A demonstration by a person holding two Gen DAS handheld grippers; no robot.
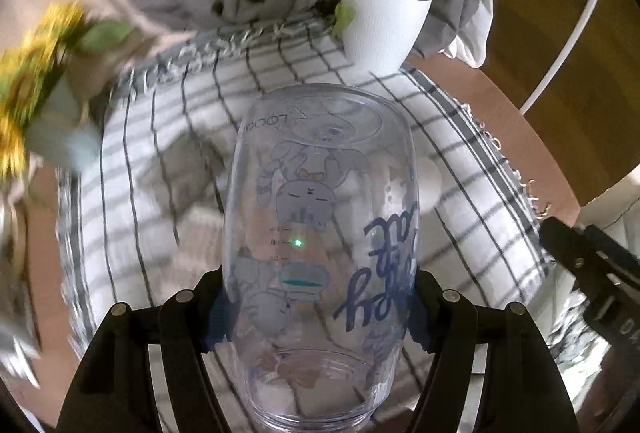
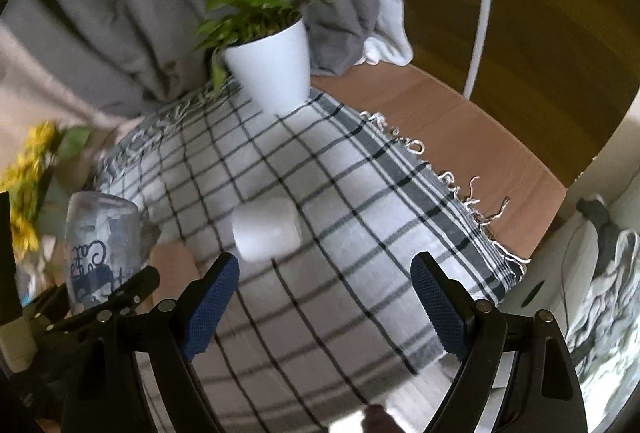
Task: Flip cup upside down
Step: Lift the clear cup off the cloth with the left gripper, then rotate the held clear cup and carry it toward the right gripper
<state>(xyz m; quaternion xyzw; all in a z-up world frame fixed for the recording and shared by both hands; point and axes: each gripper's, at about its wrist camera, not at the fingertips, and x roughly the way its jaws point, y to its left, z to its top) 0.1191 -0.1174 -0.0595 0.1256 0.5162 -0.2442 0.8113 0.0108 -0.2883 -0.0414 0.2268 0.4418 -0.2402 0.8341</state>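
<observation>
A clear plastic cup (image 1: 320, 225) with cartoon prints and blue lettering fills the middle of the left wrist view. My left gripper (image 1: 320, 309) is shut on it, the blue pads pressing its sides, the cup's base pointing away and its printing upside down. The cup (image 2: 102, 245) also shows at the left of the right wrist view, held above the checked cloth (image 2: 320, 193) by the left gripper (image 2: 120, 293). My right gripper (image 2: 324, 297) is open and empty above the cloth. It shows at the right edge of the left wrist view (image 1: 588, 253).
A white cylinder (image 2: 267, 229) lies on the checked cloth ahead of the right gripper. A white pot with a green plant (image 2: 268, 73) stands at the cloth's far edge. Yellow flowers (image 2: 28, 189) are at the left. Grey fabric hangs behind; bare wood table (image 2: 460, 129) at right.
</observation>
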